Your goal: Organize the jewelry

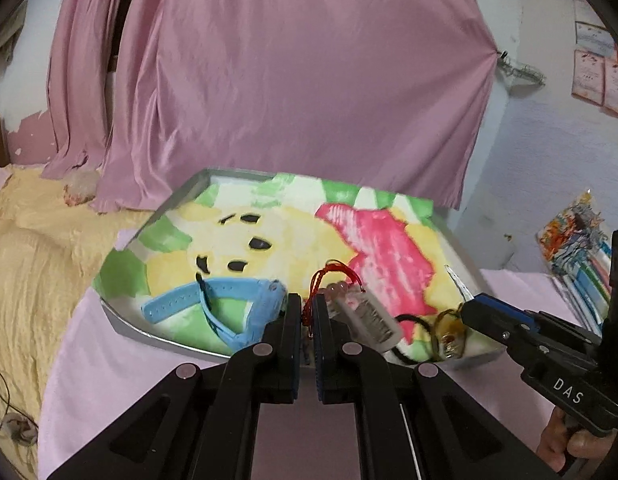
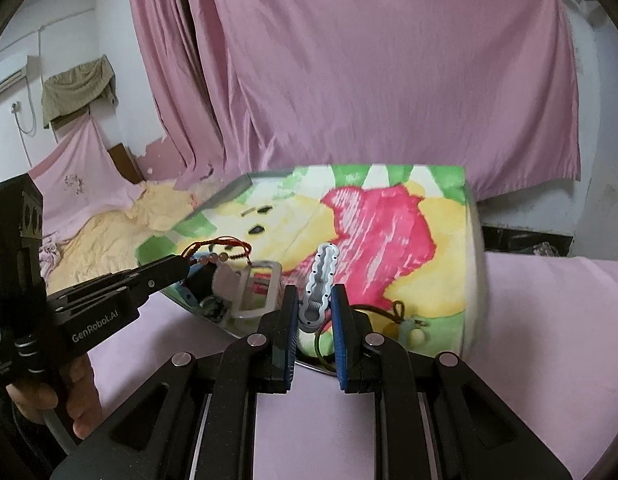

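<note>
Left wrist view shows the left gripper (image 1: pixel 307 316) with jaws closed on a red cord bracelet (image 1: pixel 333 280), lifted clear of the towel-lined tray (image 1: pixel 125 320), while the right gripper (image 2: pixel 315 320) clamps a grey hair clip (image 2: pixel 323 280) just above it, probably to sort each piece separately.

Each fisheye camera sits just behind its own claw and looks forward along the two fingers, low and close over the pink-covered tabletop (image 1: pixel 89 360). The left wrist view faces the tray (image 1: pixel 121 320) lined with a cartoon-print cloth (image 1: pixel 269 232) at 12 o'clock, with the right claw (image 1: pixel 475 304) entering at 3 o'clock. The right wrist view faces the same tray from further right, with the left claw (image 2: pixel 181 266) entering at 9 o'clock. Both share the tray, the cloth and the pink curtain (image 1: pixel 289 80) behind.
</note>
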`<action>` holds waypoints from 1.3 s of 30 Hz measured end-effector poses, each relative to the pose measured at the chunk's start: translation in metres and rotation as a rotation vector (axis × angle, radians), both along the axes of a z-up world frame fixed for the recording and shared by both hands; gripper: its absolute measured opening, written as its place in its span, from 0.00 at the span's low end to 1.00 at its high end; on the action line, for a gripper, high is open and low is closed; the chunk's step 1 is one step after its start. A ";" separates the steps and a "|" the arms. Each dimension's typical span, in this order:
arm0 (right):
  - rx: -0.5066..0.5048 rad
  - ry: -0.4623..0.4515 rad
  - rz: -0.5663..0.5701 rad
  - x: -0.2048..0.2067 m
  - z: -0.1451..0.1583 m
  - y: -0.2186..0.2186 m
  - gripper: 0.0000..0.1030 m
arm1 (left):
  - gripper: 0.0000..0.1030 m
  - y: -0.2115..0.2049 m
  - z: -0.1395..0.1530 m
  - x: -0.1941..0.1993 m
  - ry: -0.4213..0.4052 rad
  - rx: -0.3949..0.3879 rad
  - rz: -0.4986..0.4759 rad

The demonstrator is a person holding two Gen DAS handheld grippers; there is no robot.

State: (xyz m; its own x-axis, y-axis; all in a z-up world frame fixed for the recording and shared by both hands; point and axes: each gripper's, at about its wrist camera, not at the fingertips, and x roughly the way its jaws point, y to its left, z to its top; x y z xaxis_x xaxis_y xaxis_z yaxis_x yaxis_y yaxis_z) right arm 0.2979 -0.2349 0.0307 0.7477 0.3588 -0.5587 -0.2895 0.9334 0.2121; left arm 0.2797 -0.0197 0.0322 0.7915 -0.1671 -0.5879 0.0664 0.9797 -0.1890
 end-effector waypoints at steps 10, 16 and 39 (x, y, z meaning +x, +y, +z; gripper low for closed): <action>-0.061 0.063 -0.016 0.014 -0.019 0.009 0.14 | 0.05 -0.002 -0.013 0.005 0.058 0.037 0.004; -0.061 0.085 -0.012 0.019 -0.022 0.010 0.14 | 0.06 -0.006 -0.017 0.005 0.072 0.059 -0.008; -0.059 0.127 -0.009 0.027 -0.030 0.011 0.16 | 0.08 -0.004 -0.019 0.005 0.078 0.042 -0.017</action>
State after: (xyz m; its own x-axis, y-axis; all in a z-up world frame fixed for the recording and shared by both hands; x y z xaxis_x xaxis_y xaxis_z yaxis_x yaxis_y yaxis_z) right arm 0.3244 -0.2239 0.0008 0.6725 0.3165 -0.6690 -0.2555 0.9477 0.1914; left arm 0.2851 -0.0239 0.0134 0.7406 -0.1539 -0.6541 0.0698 0.9858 -0.1529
